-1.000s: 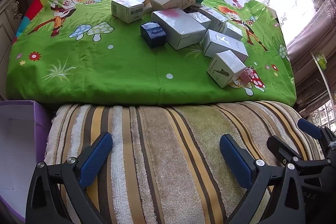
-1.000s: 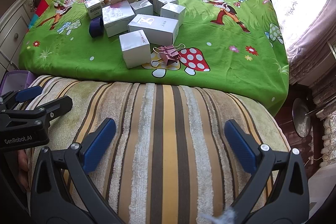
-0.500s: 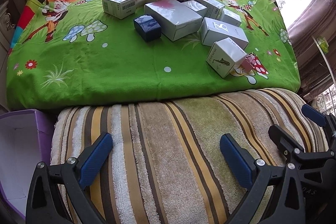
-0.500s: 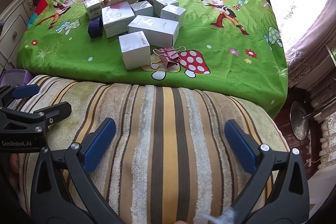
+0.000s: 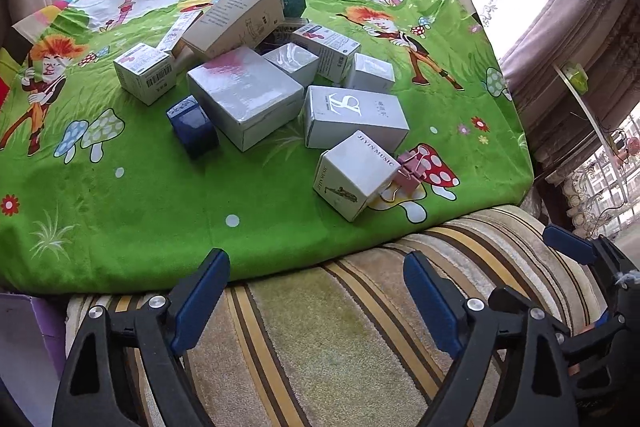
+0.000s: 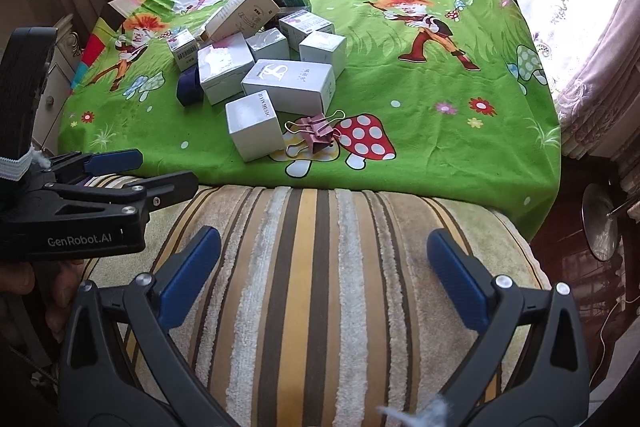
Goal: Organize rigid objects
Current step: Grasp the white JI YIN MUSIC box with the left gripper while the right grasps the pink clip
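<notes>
Several small cartons lie heaped on a green cartoon cloth [image 5: 120,211]. Nearest the front edge is a white "JI YIN MUSIC" box [image 5: 356,179] [image 6: 254,125] with a pink binder clip [image 5: 412,171] [image 6: 316,131] beside it. Behind are a long white box [image 5: 352,117], a big glossy white box [image 5: 244,95], a dark blue box [image 5: 192,125] and a tan box [image 5: 236,19]. My left gripper [image 5: 314,267] hovers over the striped cushion at the cloth's edge, its jaws closing with nothing between them. My right gripper [image 6: 323,243] is open and empty, further back over the cushion.
A striped towel-covered cushion [image 6: 320,307] fills the foreground below both grippers. A purple open box [image 5: 24,347] sits low at the left. A cabinet [image 6: 60,75] stands left of the table, curtains and a bright window behind, and a round metal stand [image 6: 598,223] at the right.
Both grippers have moved forward toward the cloth, the left one more, so the boxes look nearer. The left gripper's jaws have narrowed. The boxes have not moved.
</notes>
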`<state>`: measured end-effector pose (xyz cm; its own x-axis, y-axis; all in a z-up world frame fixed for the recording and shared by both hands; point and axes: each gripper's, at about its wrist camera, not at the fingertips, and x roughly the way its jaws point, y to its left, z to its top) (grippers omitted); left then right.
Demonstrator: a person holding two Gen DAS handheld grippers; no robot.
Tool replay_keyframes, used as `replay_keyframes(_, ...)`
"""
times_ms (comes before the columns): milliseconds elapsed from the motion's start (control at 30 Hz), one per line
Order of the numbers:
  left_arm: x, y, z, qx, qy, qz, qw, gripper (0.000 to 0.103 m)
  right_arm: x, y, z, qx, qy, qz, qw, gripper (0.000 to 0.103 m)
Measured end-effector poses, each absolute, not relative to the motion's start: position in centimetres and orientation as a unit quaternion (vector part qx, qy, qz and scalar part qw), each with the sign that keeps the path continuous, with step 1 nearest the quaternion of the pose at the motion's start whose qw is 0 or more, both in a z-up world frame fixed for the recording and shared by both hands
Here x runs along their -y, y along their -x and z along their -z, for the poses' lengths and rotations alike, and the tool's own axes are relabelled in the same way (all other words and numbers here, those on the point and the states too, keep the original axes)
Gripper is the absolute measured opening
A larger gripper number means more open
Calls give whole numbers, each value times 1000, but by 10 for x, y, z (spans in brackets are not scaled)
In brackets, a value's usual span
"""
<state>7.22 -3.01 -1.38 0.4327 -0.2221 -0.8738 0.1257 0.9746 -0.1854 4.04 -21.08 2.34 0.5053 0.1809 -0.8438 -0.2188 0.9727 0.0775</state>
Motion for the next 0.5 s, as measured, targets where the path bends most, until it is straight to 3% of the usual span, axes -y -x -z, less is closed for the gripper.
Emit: replay_keyframes(500,74,-131,25,-517,-57,161,839,88,242,-76,-26,-488,-33,-122,864,103)
